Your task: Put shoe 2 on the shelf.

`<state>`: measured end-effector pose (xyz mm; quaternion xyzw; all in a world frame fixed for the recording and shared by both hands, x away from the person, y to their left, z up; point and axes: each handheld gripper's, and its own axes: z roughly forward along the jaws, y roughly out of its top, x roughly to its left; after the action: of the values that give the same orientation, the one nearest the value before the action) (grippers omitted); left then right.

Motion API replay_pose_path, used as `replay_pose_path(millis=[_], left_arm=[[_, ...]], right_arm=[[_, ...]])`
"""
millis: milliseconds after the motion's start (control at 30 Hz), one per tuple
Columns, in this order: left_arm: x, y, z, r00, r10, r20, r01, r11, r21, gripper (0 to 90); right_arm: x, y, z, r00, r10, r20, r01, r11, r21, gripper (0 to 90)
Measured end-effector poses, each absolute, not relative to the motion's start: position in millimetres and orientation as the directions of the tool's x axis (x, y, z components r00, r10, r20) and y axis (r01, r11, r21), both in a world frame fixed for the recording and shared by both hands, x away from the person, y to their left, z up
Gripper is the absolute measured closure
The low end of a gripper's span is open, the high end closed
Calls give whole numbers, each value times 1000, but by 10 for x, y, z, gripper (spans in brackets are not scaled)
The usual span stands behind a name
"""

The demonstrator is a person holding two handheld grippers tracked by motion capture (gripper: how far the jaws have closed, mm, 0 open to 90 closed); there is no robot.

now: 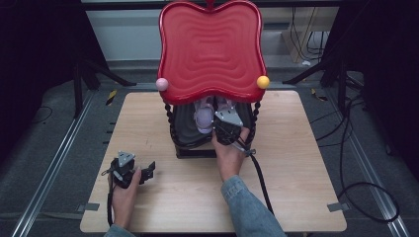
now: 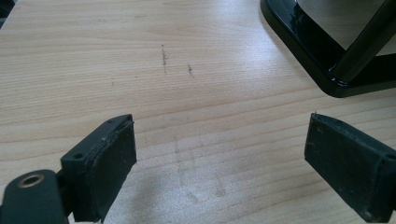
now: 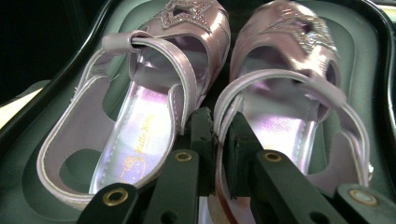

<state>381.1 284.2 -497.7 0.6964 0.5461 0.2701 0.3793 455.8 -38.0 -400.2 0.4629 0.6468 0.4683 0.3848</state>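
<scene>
High view overhead facing forward, gripper views close, sharing black rack (image 1: 190,148) (image 2: 303,46).

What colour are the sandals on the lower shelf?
The sandals are shiny pale pink-lilac with glittery star decorations on the toes, best seen in the right gripper view.

Glossy red top shelf (image 1: 210,49) with rippled concentric rings, a pink ball (image 1: 162,84) at its left corner, a yellow ball (image 1: 263,82) at its right. Below, a black tray (image 3: 56,84) holds two pale pink, pearly sandals (image 3: 140,116) with glittery stars. Light woodgrain table (image 1: 291,163), black grippers.
</scene>
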Motion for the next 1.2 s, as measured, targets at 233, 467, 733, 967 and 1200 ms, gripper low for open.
replay_pose_path(millis=[233,467,733,967,1200], left_arm=[[3810,2834,-4974,260,965,-35,555,-119,823,84],[3810,2837,-4972,258,966,-38,554,-116,825,83],[3804,2836,-4966,256,966,-36,552,-115,826,83],[3805,2841,-4965,255,966,-38,551,-113,827,83],[3805,2839,-4966,255,966,-38,552,-113,826,83]], right_arm=[[4554,-388,-4016,-274,960,-61,244,131,961,826],[4520,-387,-4015,-269,961,-56,242,124,962,780],[4456,-396,-4010,-276,959,-62,239,131,962,845],[4472,-387,-3999,-284,957,-62,249,136,959,854],[4461,-421,-3971,-301,952,-62,264,145,954,750]])
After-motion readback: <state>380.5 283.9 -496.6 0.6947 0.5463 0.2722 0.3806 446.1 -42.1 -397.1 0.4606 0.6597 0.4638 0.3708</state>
